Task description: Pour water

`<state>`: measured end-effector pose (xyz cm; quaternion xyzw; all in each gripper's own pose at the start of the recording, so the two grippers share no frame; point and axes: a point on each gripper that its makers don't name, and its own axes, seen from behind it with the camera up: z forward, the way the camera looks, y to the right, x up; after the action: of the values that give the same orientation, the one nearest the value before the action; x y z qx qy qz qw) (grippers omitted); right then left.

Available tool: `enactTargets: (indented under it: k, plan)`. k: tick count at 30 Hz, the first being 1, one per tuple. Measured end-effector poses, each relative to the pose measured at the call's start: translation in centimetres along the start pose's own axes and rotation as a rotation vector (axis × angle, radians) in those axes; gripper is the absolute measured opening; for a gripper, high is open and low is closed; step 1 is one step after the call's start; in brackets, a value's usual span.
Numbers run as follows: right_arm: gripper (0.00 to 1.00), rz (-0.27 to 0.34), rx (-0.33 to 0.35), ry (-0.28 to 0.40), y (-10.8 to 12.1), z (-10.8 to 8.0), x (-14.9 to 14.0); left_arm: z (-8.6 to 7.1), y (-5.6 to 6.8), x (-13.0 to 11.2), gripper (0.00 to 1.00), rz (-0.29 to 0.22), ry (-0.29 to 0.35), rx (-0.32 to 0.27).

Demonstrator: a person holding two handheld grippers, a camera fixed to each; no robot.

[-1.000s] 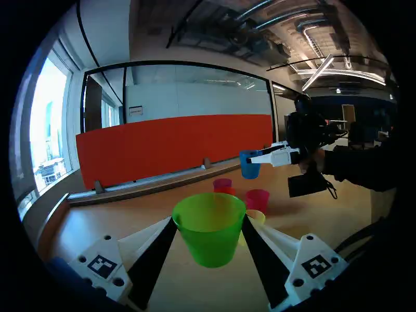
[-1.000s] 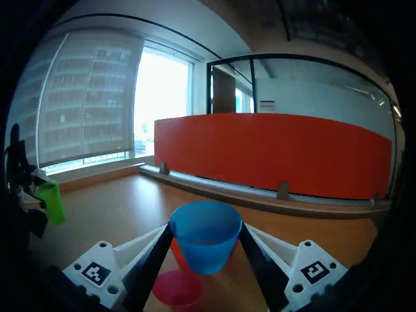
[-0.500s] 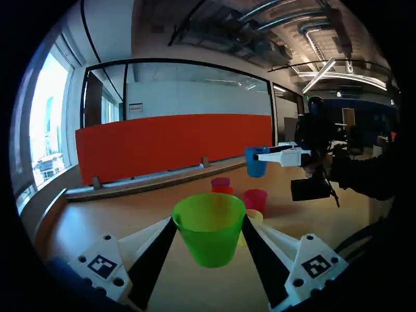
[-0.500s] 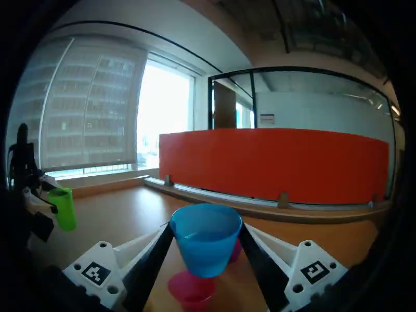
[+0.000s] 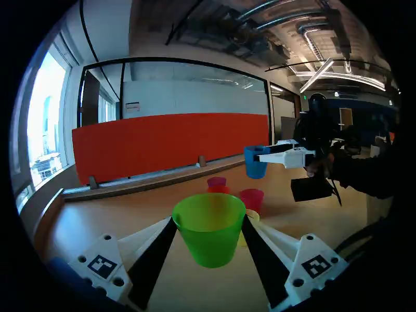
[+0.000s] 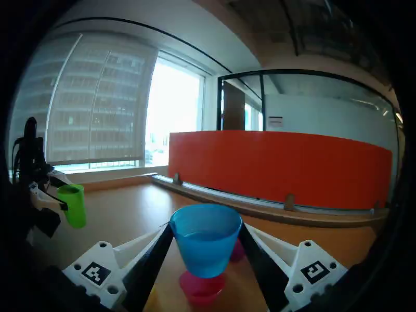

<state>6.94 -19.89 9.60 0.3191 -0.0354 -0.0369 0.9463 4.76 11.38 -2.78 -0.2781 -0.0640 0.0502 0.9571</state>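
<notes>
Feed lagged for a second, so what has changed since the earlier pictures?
The right gripper has turned slightly toward the green cup and levelled out, carrying the blue cup; the pink cup beneath has slid rightward in its view. Both grippers stay shut on their cups, the left gripper barely moving; nothing picked up or released.

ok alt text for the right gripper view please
Right hand-held gripper clamps a blue cup of water upright over a wooden table, a pink cup below it. Far left, the left hand-held gripper holds a green cup.
</notes>
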Motion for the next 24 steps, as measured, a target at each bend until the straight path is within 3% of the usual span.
enactTargets:
  k: [14,24]
  plan:
    - [0.91,0.013,0.063,0.012,-3.3,-1.1,0.7,0.2,0.7,0.5,0.87,0.016,0.000,-0.030]
    - [0.91,-0.019,0.120,0.006,-6.7,-1.3,1.0,0.6,1.4,0.3,0.87,0.014,-0.006,-0.054]
